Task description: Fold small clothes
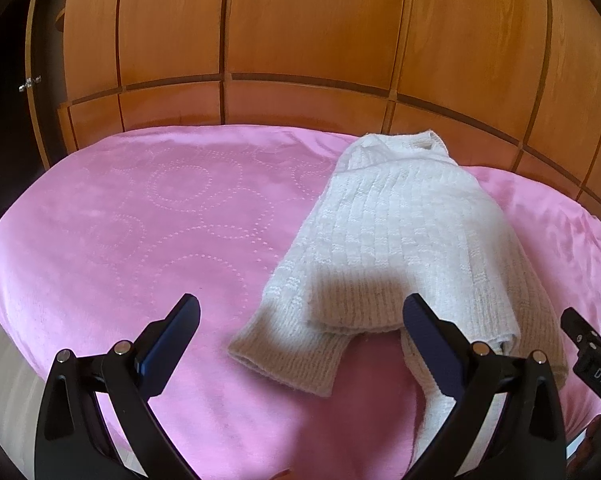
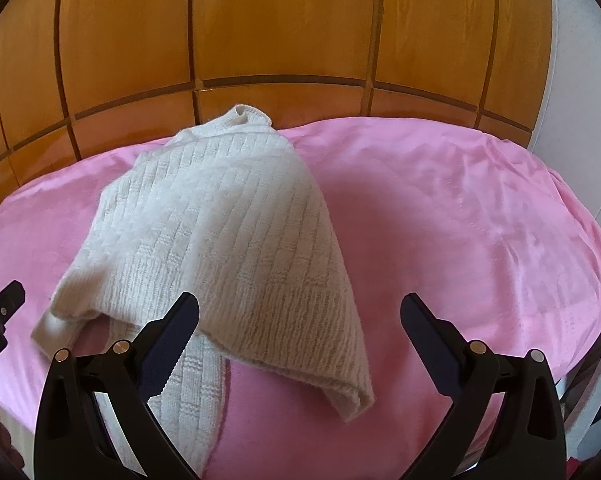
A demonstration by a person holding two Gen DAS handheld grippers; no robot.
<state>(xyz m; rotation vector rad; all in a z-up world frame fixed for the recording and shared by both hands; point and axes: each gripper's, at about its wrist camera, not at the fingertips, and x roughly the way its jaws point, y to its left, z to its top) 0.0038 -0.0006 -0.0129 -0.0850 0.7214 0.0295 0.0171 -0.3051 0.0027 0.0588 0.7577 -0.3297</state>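
Hovering spread wide and empty, the left tool (image 1: 300, 320) and right tool (image 2: 299, 319) should each pinch a hem corner of the cream ribbed knitted sweater (image 2: 228, 232) just ahead on the pink fleece bed cover (image 1: 120, 220). Beyond, its folded-under sleeves are hidden.

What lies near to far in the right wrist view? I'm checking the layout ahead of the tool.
Right tool, cream knit sweater, far edge of the pink blanket, wooden wardrobe panels.
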